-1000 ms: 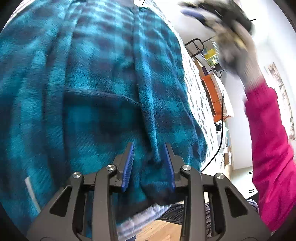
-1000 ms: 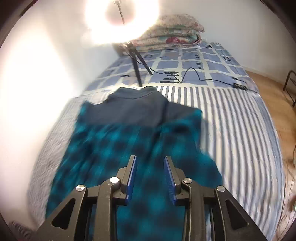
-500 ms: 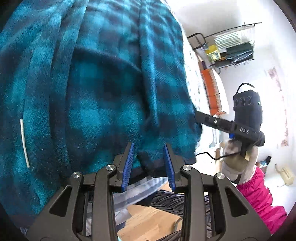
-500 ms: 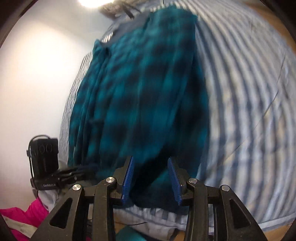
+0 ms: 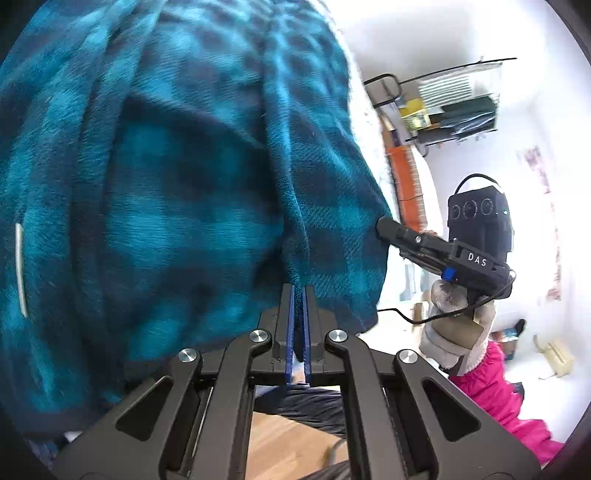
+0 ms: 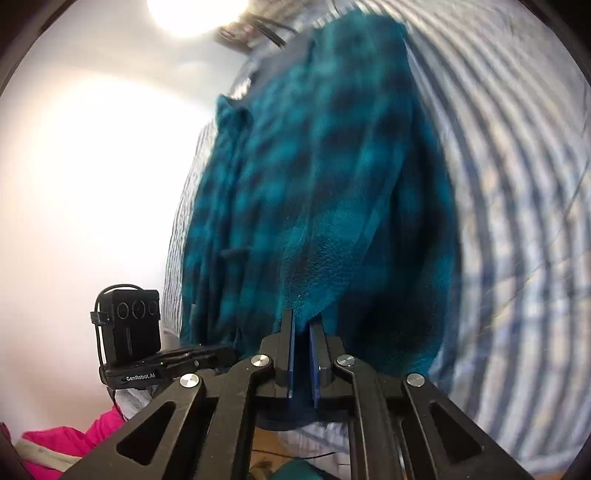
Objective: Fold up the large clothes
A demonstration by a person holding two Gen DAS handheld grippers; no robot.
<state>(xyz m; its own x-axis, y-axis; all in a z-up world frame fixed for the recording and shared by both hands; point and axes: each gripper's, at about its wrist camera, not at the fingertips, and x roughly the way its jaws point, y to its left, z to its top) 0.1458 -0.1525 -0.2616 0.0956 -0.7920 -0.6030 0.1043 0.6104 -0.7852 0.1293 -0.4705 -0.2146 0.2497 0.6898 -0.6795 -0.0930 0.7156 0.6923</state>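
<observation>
Progress note: folding is sitting at an early stage, judging by the layout. The teal plaid fleece shirt (image 6: 321, 177) is lying lengthwise and mostly flat on the striped bedsheet (image 6: 517, 221), collar toward the far end, hem hanging at the near edge of the bed. No crosswise fold is showing yet, though the side panels may already be lying turned in (motion blur in the right view is making this hard to confirm).

Left gripper (image 5: 298, 295) is pinching the hem near the front placket, fingers narrowed onto a ridge of fleece. Right gripper (image 6: 302, 325) is clamping the hem at the opposite bottom corner, fingers likewise drawn close with fabric between them; from the left view its tip is meeting the shirt's right edge.

Remaining, as I am judging it: carrying the hem up toward the collar, then a further fold to compact the shirt.

Edges and room: both grips are sitting right at the bed's near edge, with wood floor (image 5: 280, 443) showing below. Bare sheet is lying beside the shirt on its right. A wall is running close along the bed's left side, and a lamp stand (image 6: 255, 31) is standing beyond the collar, so that end is looking tighter.
</observation>
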